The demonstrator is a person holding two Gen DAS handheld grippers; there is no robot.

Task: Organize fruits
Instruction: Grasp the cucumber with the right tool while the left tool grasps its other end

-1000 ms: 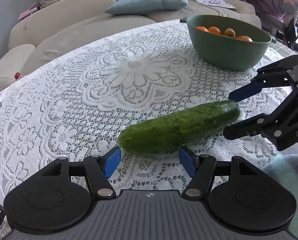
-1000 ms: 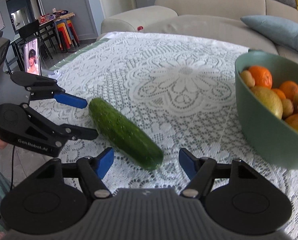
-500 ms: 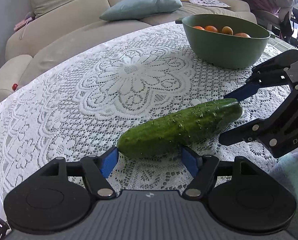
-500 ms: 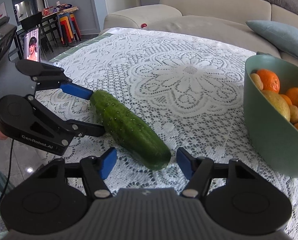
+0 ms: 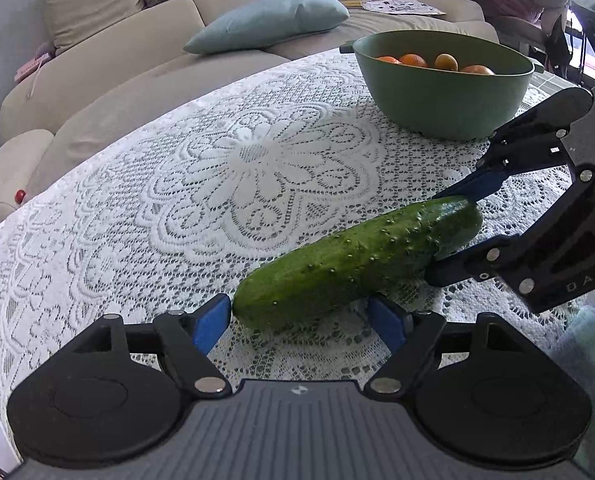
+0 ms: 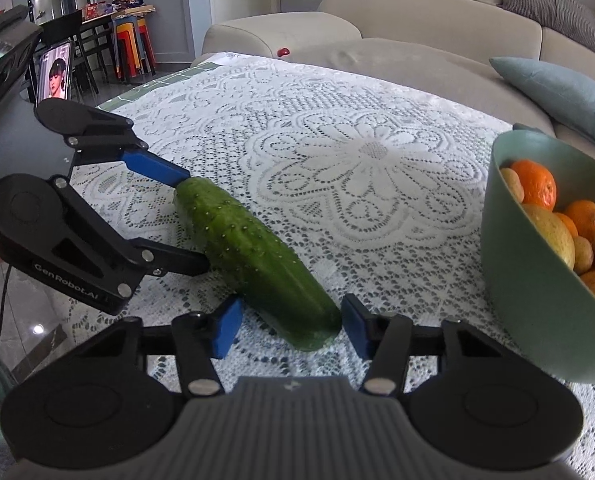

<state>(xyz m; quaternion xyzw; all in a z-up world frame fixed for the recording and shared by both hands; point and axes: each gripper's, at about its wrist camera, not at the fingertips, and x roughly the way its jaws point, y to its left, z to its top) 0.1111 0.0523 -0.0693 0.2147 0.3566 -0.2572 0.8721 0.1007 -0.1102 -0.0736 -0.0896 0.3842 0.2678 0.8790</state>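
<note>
Across the lower middle of both wrist views lies our cucumber point(image 5: 357, 264), flat on the lace cloth point(image 5: 257, 168) of the bench, with a hand-held gripper at each end. Our left hand-held gripper point(image 5: 299, 324) brackets the near tip in its own view; its jaws are opening and stand clear of the skin, so it has let go. Our right hand-held gripper point(image 6: 289, 326) straddles the opposite end, jaws closing, with the cucumber between them, though a sliver of gap seems to remain on each side, so we judge it not yet clamped.

The worry is a pinch taken so near the tapered tip: the long body could droop, pivot or slip out once lifted, and the waxy, bumpy skin would help it. A squeeze off-centre might roll it across the cloth. The green bowl point(image 6: 537, 320) at the right already holds oranges point(image 6: 535, 184) heaped high, so a long piece might knock one out.
</note>
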